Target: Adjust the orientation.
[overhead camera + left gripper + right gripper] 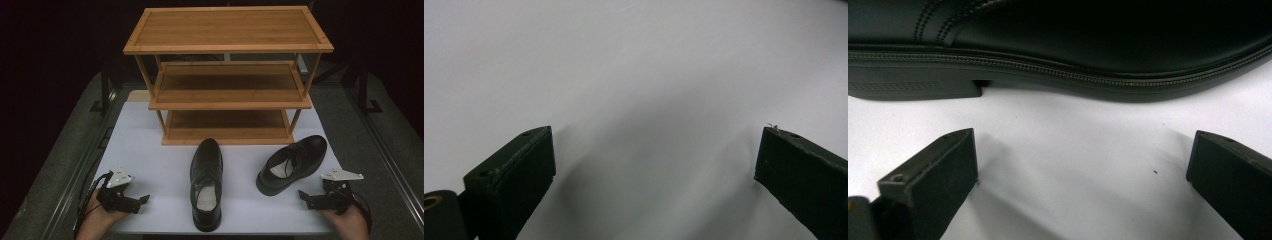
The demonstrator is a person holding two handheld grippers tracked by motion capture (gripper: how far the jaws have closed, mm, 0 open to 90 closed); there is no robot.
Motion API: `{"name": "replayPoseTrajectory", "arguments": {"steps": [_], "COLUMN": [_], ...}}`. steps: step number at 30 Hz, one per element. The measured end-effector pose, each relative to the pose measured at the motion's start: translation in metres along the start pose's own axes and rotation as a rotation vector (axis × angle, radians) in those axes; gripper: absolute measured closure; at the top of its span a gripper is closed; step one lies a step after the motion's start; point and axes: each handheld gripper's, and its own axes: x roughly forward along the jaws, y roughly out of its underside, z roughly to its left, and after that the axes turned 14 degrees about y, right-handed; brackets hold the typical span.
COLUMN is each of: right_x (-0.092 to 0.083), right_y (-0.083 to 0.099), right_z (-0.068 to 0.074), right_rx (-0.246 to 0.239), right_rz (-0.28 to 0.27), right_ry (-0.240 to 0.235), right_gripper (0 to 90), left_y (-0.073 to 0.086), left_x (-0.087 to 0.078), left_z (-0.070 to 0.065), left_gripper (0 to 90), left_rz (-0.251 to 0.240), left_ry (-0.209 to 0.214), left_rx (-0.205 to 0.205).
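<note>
The left claw (142,200) rests at the near left of the bench (150,150), held in the person's left hand (97,220), jaws pointing toward the middle. In the left gripper view the left claw (654,160) is spread wide with nothing between the jaws; ahead of them lies bare white bench surface (634,65). The high view supplies what that view lacks: the left shoe (206,185), a black leather dress shoe, stands upright well apart from the left claw on its jaw side, toe pointing away toward the rack and heel at the near bench edge.

The right claw (302,196) sits at the near right, held in the right hand (350,222), jaws pointing toward the right shoe (292,164). The right gripper view shows the right claw (1083,160) spread, nothing between the jaws. Just ahead of the jaw tips, not touching, is the right shoe (1058,45) side-on: stitched welt, sole and heel block, with the heel toward the view's left. The high view adds that this shoe lies angled, toe away and to the right, laces visible.

Beyond both shoes stands a three-tier bamboo shoe rack (227,50), well apart from both claws, all tiers bare.
</note>
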Motion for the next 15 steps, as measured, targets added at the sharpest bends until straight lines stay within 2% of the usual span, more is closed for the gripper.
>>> {"name": "replayPoseTrajectory", "arguments": {"steps": [2,5,15], "right_x": [0.0000,0.0000,-0.0006], "right_y": [0.0000,0.0000,-0.0006], "right_z": [0.0001,0.0001,0.0002], "right_rx": [0.001,0.000,-0.001], "right_rz": [0.000,0.000,0.002], "right_ry": [0.000,0.000,0.000], "right_gripper": [0.0,0.0,0.0], "left_y": [0.0022,0.0070,0.0084], "left_x": [-0.0002,0.0009,0.0012], "left_z": [0.0009,0.0053,0.0056], "left_gripper": [0.8,0.3,0.0], "left_rz": [-0.001,-0.030,-0.038], "left_ry": [-0.003,0.022,0.023], "left_rx": [-0.007,-0.027,-0.028]}}
